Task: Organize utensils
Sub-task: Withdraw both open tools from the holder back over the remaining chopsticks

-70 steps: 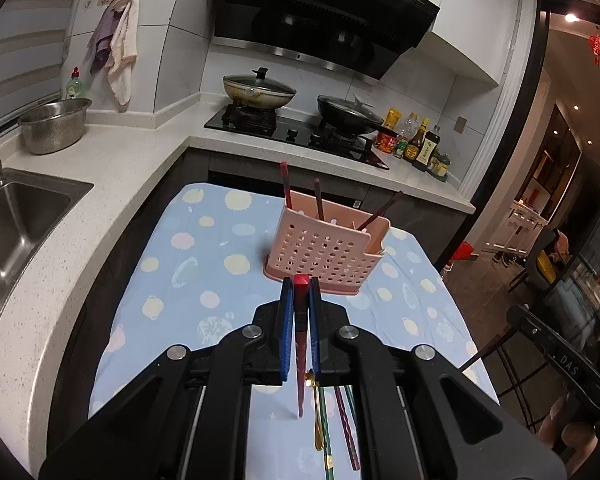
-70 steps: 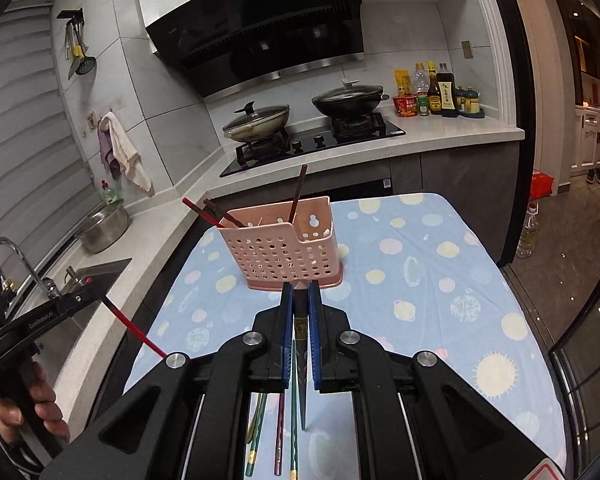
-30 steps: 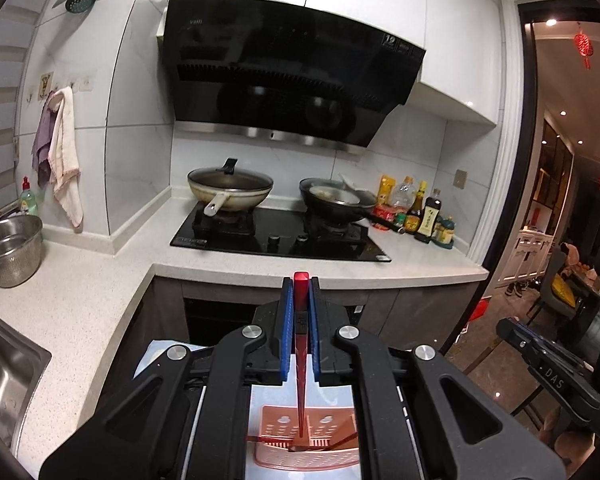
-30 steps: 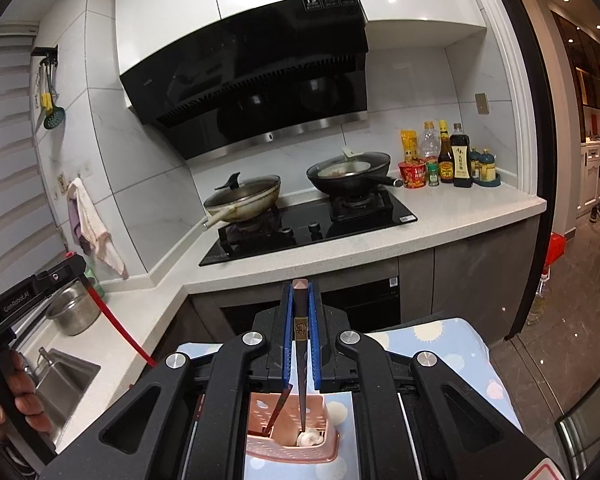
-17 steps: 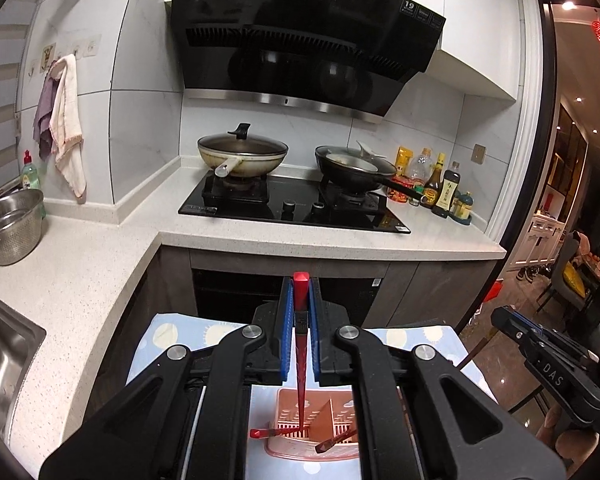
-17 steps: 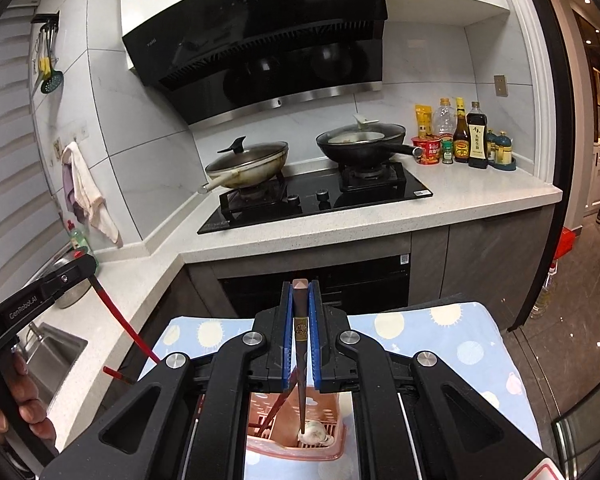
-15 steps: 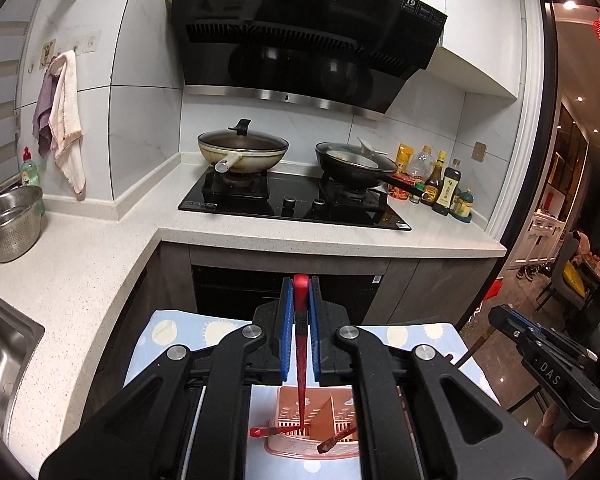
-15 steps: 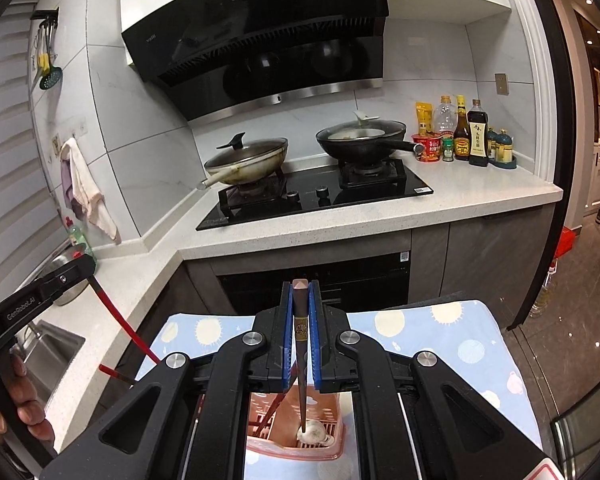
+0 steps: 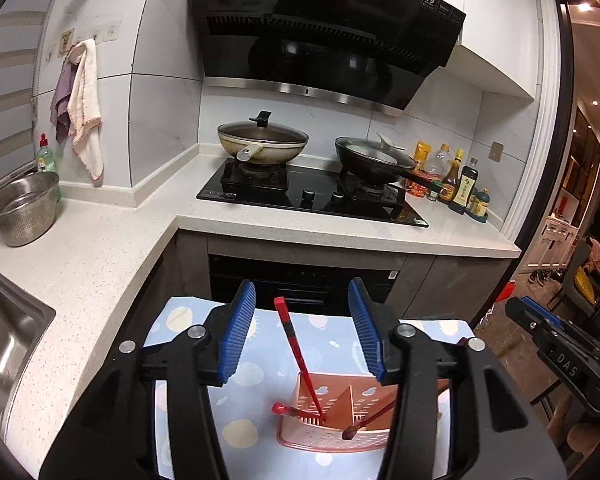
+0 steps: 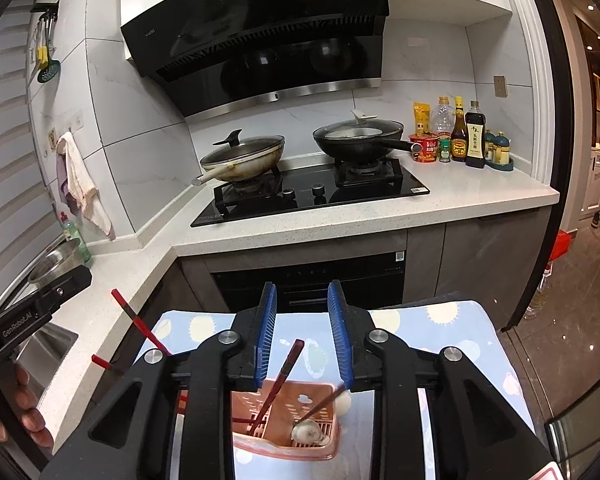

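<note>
You are holding both tongs spread wide now: the left gripper (image 9: pixel 302 338) has just dropped its glossy red chopstick (image 9: pixel 298 354), the right gripper (image 10: pixel 302 334) its dark one (image 10: pixel 278 384). Both slim sticks are leaning in the perforated pink plastic holder (image 9: pixel 364 444), so this pair is filed.

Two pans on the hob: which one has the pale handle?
The lidded wok on the left burner: its pale handle points toward the front left. The black frying pan on the right burner has a black handle pointing right toward the bottles.
</note>
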### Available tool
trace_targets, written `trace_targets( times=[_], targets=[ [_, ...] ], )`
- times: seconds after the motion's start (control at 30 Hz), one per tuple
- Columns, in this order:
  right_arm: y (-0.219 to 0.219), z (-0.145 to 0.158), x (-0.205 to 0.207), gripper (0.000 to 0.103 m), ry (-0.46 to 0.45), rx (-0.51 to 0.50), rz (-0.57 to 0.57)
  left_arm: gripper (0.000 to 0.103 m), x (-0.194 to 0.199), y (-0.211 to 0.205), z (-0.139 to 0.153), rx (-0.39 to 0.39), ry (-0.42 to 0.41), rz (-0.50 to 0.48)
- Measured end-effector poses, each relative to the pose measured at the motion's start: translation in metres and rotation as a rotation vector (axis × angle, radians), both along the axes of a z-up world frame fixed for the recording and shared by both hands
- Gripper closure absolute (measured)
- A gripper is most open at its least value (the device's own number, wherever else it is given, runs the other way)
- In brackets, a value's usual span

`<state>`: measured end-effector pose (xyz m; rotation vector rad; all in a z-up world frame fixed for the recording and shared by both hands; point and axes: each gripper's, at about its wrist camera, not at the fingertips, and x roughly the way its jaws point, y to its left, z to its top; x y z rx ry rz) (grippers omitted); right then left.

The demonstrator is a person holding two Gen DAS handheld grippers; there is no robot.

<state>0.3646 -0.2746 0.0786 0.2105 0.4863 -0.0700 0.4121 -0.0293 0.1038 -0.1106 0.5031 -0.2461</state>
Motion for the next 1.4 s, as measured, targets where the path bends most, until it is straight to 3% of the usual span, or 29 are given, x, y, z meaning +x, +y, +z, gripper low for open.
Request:
trace_targets(
  times=[0.33,0.7,1.03,1.4],
  targets=[
    [0.005,0.001,-0.019,0.076,0.006,-0.013,0.004,0.057,-0.018,0.01,-0.002,0.002,0.011,0.008],
    [0.021,-0.017,-0.076,0.076,0.049,-0.018,0.037,0.056,-0.066,0.021,-0.016,0.005,0.048,-0.009],
    [0.036,-0.066,-0.154,0.076,0.159,0.026,0.052,0.056,-0.133,0.035,-0.07,0.026,0.159,-0.025],
    [0.064,-0.152,-0.253,0.076,0.359,0.011,0.057,0.056,-0.211,0.039,-0.142,0.03,0.337,-0.055]
  ],
)
